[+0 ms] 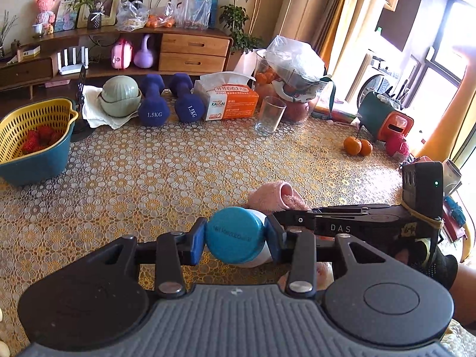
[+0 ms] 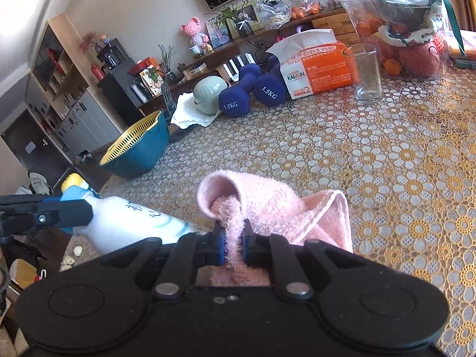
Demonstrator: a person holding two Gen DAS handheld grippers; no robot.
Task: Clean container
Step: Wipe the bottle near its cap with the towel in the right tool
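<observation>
A white bottle with a blue cap (image 1: pixel 235 235) sits clamped between the blue pads of my left gripper (image 1: pixel 238 239), cap end toward that camera. In the right wrist view the bottle's white body (image 2: pixel 134 223) lies tilted at lower left, and the left gripper (image 2: pixel 74 208) reaches in from the left edge and holds it near the neck. My right gripper (image 2: pixel 233 238) is shut on a fold of a pink towel (image 2: pixel 267 202). The towel bunches up just right of the bottle, close to its body. From the left wrist, the right gripper (image 1: pixel 279 217) and the towel (image 1: pixel 273 196) show just behind the bottle.
The table wears a yellow lace-patterned cloth (image 1: pixel 148 178). A yellow-and-teal colander with strawberries (image 1: pixel 32 142) stands far left. Along the back are a green lidded bowl (image 1: pixel 120 96), two blue dumbbells (image 1: pixel 151 101), a tissue pack (image 1: pixel 229 98), a glass (image 1: pixel 269 116) and bagged fruit (image 1: pixel 294 68). Two oranges (image 1: pixel 357 145) lie right.
</observation>
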